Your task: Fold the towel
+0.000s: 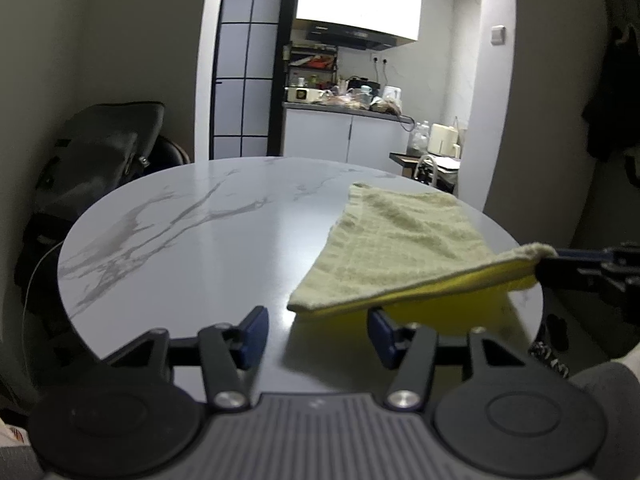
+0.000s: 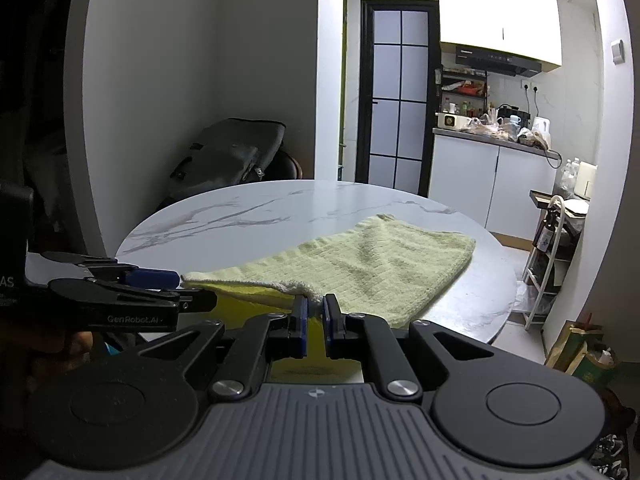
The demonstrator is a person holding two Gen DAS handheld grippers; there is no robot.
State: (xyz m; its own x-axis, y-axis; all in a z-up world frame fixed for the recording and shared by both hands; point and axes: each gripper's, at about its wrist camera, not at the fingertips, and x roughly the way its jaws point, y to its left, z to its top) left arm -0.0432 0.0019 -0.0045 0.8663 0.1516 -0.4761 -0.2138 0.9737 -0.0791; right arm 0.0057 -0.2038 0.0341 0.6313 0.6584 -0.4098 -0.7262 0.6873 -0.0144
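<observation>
step: first fold starting | towel [image 2: 360, 264] flat on table [image 1: 180, 240], near right corner lifted | right gripper [image 2: 315, 312] clamped on that corner | left gripper [image 1: 316, 328] spread wide, empty, just beside near left corner | next: left must pinch its corner, both carry edge forward

Right tool [image 2: 315, 312] pinches towel [image 2: 360, 264] corner (lifted off table [image 2: 280, 200]).

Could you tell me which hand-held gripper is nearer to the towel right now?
Right. The right hand-held gripper is shut on the towel at its raised near corner. The left hand-held gripper is open beside the other near corner, not gripping it.
</observation>
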